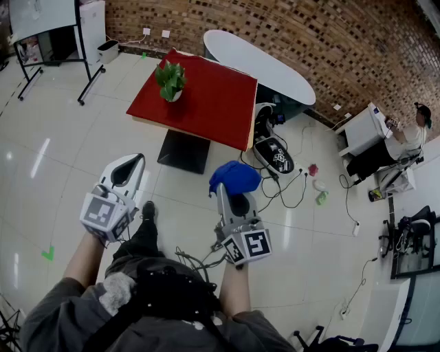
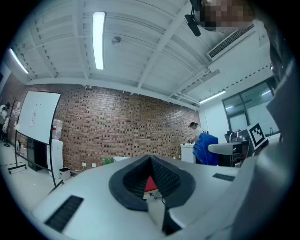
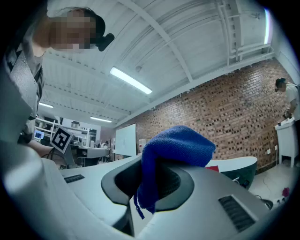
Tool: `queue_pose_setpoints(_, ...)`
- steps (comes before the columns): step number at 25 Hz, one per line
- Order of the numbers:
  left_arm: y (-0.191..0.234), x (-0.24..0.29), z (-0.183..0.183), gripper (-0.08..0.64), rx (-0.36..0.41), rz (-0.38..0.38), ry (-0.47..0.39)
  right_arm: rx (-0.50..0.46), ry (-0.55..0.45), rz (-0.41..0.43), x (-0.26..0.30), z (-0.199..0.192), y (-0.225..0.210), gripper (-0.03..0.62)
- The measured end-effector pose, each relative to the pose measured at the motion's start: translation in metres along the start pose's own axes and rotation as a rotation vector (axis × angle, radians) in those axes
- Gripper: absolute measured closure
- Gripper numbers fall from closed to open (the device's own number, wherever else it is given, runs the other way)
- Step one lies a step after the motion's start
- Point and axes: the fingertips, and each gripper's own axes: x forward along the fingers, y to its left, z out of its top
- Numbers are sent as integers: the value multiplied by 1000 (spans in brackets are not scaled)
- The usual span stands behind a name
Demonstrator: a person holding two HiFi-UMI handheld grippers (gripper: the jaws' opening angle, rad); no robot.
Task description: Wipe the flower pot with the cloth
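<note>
A small white flower pot (image 1: 171, 94) with a green plant stands on the red table (image 1: 213, 103) ahead of me, well away from both grippers. My right gripper (image 1: 227, 190) is shut on a blue cloth (image 1: 235, 177), which drapes over its tips; in the right gripper view the blue cloth (image 3: 173, 154) hangs down between the jaws. My left gripper (image 1: 132, 165) is shut with nothing in it, held level over the floor to the left. In the left gripper view the left gripper (image 2: 151, 183) has only a sliver of the red table behind its tips.
A white oval table (image 1: 261, 65) stands behind the red one by the brick wall. A black case (image 1: 273, 152) and cables lie on the floor right of the table. A whiteboard (image 1: 41, 20) stands far left; a person (image 1: 412, 137) works at a desk at right.
</note>
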Motion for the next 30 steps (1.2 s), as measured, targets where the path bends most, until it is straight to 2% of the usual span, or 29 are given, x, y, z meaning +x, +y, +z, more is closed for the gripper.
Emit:
queue_pose_setpoints(11,119,123,-42,535,7,-33,15,-23,19,-38,155,-37,-54,515)
queue_pose_setpoints(15,176,165,-57,534,21,-34,-26,-27,20,-55,223,-58,-67,515)
queue_pose_setpoints(17,206,180,-72,497,28,-12,-29,-31,25,-54,252,-71,-67,515)
queue_pose_setpoints(23,274,258,-76,492,6,-46,8,-31,58,-71,357,-59,-104,515)
queue_pose_setpoints(26,315,297,-76,429,-3,-83,17,-36,51,-81,418,-50,-115,515)
queue_pose_setpoints(30,332,330,-99,358,-4,-152,36,-25,72,-81,449,-62,-125,515)
